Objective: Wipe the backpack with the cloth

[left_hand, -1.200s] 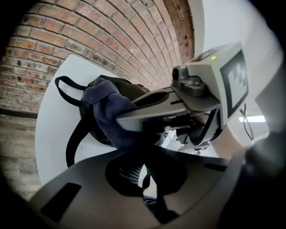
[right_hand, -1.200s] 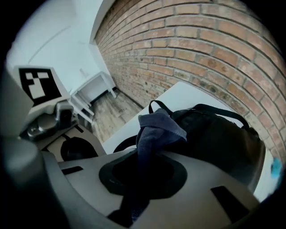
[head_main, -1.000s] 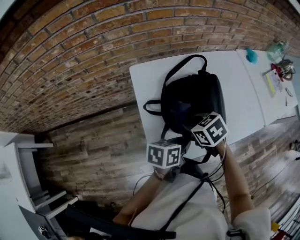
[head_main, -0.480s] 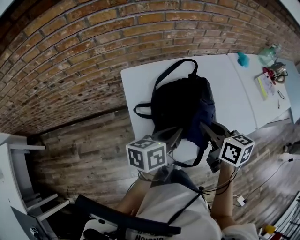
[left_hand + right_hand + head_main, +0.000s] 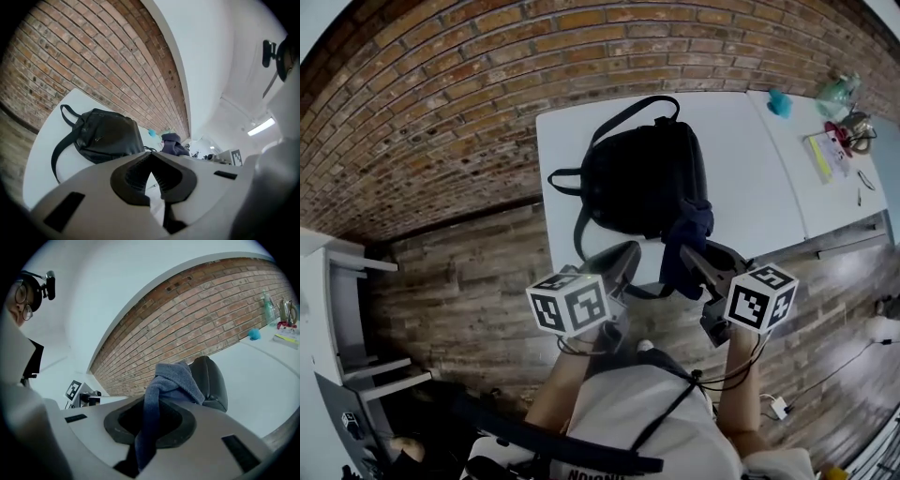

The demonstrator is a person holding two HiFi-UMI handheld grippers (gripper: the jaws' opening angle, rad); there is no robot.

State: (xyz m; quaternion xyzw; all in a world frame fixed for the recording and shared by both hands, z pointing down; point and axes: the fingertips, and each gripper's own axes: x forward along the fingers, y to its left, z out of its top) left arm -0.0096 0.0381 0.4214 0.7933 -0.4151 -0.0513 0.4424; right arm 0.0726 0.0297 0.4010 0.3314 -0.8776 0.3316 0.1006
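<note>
A black backpack lies flat on the white table, its straps toward the near and left edges. My right gripper is shut on a dark blue cloth, which hangs bunched at the backpack's near right corner. In the right gripper view the cloth rises from between the jaws, with the backpack just behind it. My left gripper is shut and holds nothing, near the table's front edge. The left gripper view shows the backpack ahead and the cloth to its right.
A brick wall runs behind the table and a wooden floor lies to the left. On the adjoining table at the far right are a teal object, a bottle and yellow paper. White shelving stands at the left.
Both grippers have drawn back from above the backpack toward its near edge. The right gripper has moved right with the cloth in it.
</note>
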